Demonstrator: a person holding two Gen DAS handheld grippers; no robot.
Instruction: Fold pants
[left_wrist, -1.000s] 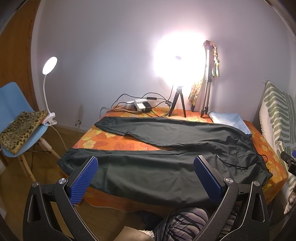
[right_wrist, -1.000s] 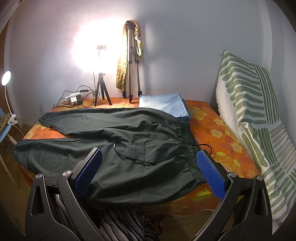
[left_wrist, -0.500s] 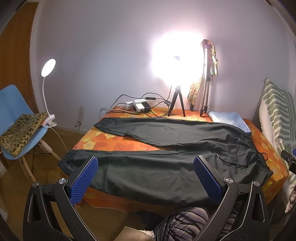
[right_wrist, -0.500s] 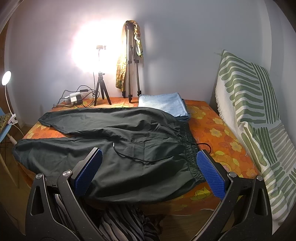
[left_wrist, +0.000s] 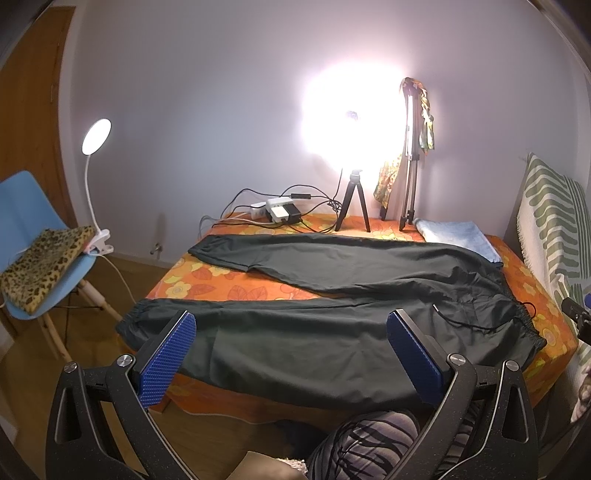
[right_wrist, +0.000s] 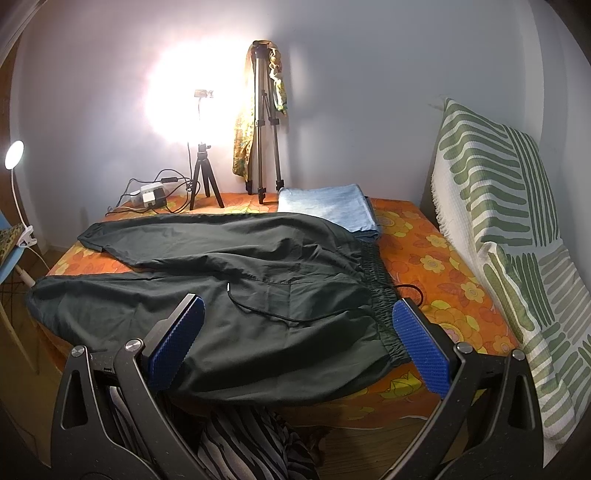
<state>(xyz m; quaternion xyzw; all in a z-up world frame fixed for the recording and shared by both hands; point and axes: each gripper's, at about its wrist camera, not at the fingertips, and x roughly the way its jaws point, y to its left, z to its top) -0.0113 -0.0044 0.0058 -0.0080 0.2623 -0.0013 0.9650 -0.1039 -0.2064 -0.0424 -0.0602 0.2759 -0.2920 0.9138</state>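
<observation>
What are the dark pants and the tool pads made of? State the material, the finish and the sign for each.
Dark pants: likely a thin woven synthetic or cotton blend, matte; they lie flat with soft creases, a gathered elastic waistband and a cord drawstring.
Pads of the right tool: probably rubber or soft plastic, blue, with a fine dotted grip texture, set on black speckled rigid arms.

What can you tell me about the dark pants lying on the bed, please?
The pants are dark, thin, smooth-looking fabric, spread flat and unfolded across the orange floral bedspread. The legs splay apart toward the left; the gathered elastic waistband lies right, its black drawstring loose. The far edge overlaps a folded blue cloth. Neither set of tongs touches them.
</observation>
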